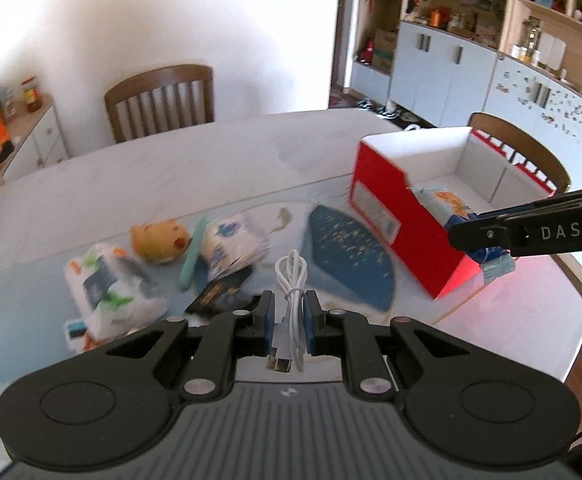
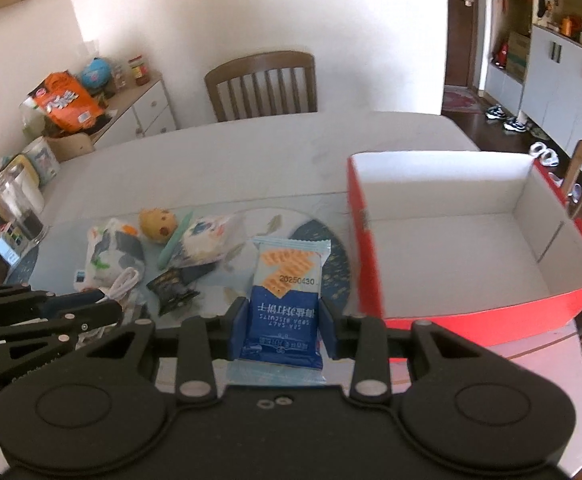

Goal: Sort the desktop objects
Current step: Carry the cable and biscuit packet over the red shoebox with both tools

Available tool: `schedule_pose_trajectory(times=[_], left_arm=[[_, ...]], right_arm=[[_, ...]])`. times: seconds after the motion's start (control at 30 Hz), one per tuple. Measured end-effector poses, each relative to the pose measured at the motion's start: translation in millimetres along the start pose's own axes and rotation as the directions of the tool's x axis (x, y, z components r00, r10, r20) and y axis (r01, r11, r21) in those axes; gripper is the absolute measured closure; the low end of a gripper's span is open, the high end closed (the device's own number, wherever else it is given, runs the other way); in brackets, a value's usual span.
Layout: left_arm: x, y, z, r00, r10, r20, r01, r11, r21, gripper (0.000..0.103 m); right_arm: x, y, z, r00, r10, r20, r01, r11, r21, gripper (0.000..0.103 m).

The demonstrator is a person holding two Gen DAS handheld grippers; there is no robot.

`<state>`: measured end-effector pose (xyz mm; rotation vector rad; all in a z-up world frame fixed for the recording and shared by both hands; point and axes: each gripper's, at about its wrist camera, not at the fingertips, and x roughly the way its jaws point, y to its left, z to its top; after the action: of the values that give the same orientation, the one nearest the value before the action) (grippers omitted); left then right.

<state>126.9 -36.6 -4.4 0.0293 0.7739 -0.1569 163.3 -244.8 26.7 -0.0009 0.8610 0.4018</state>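
Biscuit pack (image 2: 285,304) sits pinched in the right tool (image 2: 284,330), long axis running straight out along the fingers, off the surface (image 2: 251,152). The red box (image 2: 375,280) lies just to its right and a bit ahead, open top, white inside, looks empty, so that's probably the drop spot. The pack is blue and white with orange crackers printed on it. The left tool (image 1: 287,320) is clamped on a coiled white cable (image 1: 291,280), and it's farther from the box than the right one.
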Motion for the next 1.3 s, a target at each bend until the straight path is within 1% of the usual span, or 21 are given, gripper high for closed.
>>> schedule_pose_trajectory(times=[0.13,0.37,0.77,0.83,0.97,1.13,1.3], left_arm=[[5,-21,16,0.999,-0.03,0.02,0.029,0.999,0.033,0.089],[24,-57,43,0.997,-0.067,0.042,0.065,0.996,0.055,0.089],[60,-127,83,0.991,-0.122,0.048,0.116,0.986,0.12,0.089],[70,-136,90,0.991,-0.127,0.041,0.121,0.985,0.125,0.089],[89,-152,99,0.99,-0.142,0.002,0.14,0.98,0.14,0.089],[118,-166,105,0.99,-0.135,-0.044,0.14,0.978,0.152,0.089],[140,-181,110,0.991,-0.115,-0.068,0.126,0.975,0.181,0.089]], right_arm=[[-7,-21,5,1.0,-0.018,0.012,0.018,1.0,0.015,0.067],[-15,-59,12,0.998,-0.05,0.035,0.048,0.998,0.043,0.067],[-11,-123,25,0.997,-0.076,0.024,0.075,0.995,0.063,0.067],[-7,-134,28,0.997,-0.076,0.018,0.074,0.995,0.07,0.067],[-1,-153,33,0.998,-0.064,0.011,0.063,0.994,0.084,0.067],[12,-173,35,0.998,-0.068,-0.002,0.068,0.993,0.093,0.067],[24,-187,35,0.997,-0.076,-0.022,0.077,0.993,0.091,0.067]])
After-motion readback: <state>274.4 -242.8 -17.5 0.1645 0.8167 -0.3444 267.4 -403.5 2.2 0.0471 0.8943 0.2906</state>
